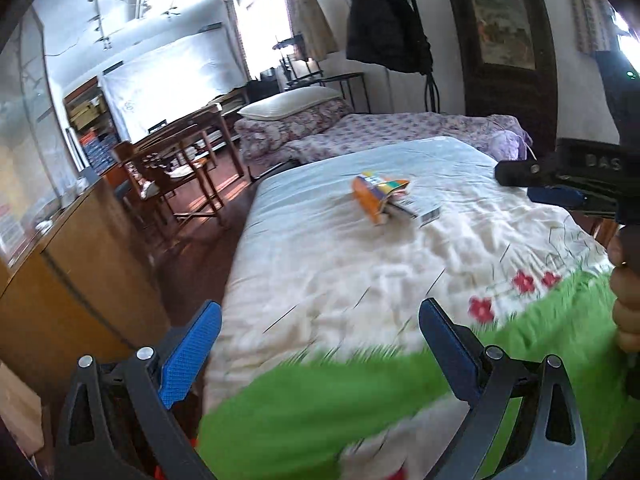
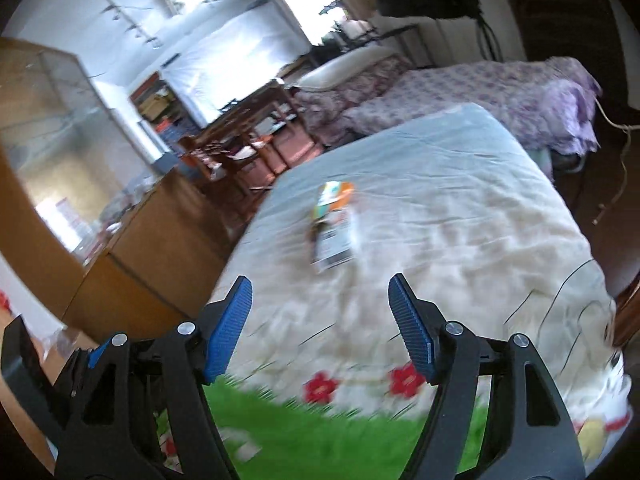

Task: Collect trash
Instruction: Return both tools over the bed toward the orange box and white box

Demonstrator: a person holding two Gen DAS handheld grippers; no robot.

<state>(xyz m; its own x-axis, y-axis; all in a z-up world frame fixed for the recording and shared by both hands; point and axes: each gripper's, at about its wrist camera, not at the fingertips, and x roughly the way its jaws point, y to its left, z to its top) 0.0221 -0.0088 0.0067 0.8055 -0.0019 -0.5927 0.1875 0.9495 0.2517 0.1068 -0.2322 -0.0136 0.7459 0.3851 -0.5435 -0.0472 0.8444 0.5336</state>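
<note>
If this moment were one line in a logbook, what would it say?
task: collect trash | left gripper: open, empty | right gripper: open, empty | snack wrapper: on bed, untouched, ahead of both grippers

Wrapper [image 1: 380, 196] lies on the bed [image 1: 320, 264], cabinet [image 1: 80, 264] to its left.

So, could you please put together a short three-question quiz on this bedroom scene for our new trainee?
1. True or false: the orange snack wrapper lies on the bed.
2. Is the left gripper holding anything? A) yes B) no, its jaws are open and empty
3. What hangs on the rack behind the far bed?

Key:
1. True; a flat packet lies with it.
2. B; the right gripper is empty too.
3. A dark coat.
</note>
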